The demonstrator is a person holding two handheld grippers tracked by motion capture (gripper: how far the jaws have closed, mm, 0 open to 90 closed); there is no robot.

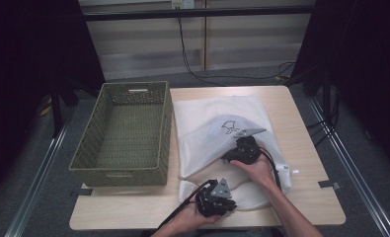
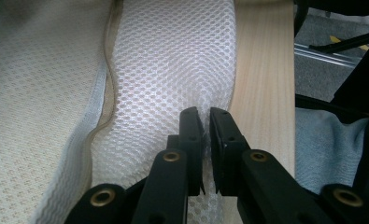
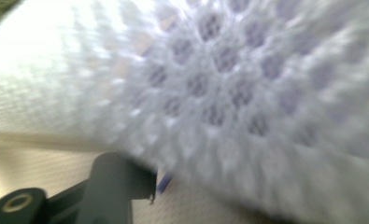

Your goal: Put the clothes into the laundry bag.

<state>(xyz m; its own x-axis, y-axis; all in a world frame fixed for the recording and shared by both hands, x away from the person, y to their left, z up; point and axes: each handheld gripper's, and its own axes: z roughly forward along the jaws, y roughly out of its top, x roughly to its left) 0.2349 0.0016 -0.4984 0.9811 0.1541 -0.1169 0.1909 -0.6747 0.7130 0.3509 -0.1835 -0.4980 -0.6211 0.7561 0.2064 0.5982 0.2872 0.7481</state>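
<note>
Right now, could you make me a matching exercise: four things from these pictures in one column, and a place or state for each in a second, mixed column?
Things:
1. basket
2. mesh bag
3. left gripper
4. table

Places or states:
A. light wood, bears everything
B. green, woven, at the table's left
C. white, lies beside the basket
D. jaws pinch the white mesh

Pairs: 1-B, 2-C, 3-D, 4-A

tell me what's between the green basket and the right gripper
In the high view, white mesh bag fabric covers the stretch between the basket and the right gripper; the bag's left edge lies against the basket's right wall.
</note>
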